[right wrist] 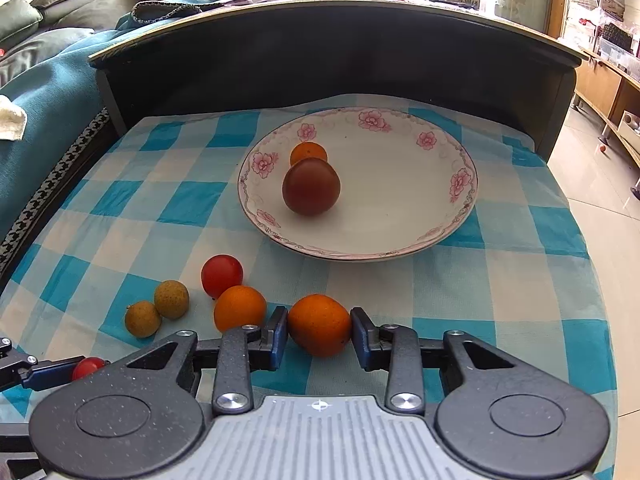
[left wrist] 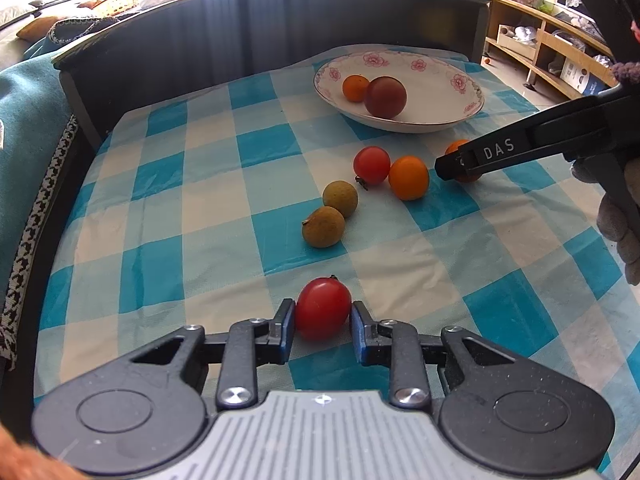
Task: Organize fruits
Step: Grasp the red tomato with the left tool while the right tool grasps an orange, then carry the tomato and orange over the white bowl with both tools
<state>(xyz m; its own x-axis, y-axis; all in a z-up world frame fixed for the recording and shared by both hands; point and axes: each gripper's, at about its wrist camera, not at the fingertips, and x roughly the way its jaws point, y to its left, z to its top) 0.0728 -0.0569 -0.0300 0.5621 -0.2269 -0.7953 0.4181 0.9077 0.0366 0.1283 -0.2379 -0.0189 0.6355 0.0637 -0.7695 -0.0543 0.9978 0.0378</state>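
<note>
My left gripper (left wrist: 322, 316) is shut on a red cherry tomato (left wrist: 322, 307) low over the checked cloth. My right gripper (right wrist: 319, 327) is shut on a small orange (right wrist: 319, 324); it shows in the left wrist view (left wrist: 460, 168) with the orange (left wrist: 460, 147) mostly hidden behind its finger. A white flowered plate (right wrist: 400, 216) holds a dark red tomato (right wrist: 311, 186) and a small orange fruit (right wrist: 308, 153). Loose on the cloth lie another orange (right wrist: 239, 307), a red tomato (right wrist: 221, 275) and two brown longans (right wrist: 171, 299) (right wrist: 142, 319).
The blue-and-white checked cloth (left wrist: 168, 216) covers a low table. A dark curved backboard (right wrist: 320, 52) rises right behind the plate. A teal blanket (left wrist: 28, 128) lies at the left. Wooden shelves (left wrist: 548, 40) and bare floor are at the right.
</note>
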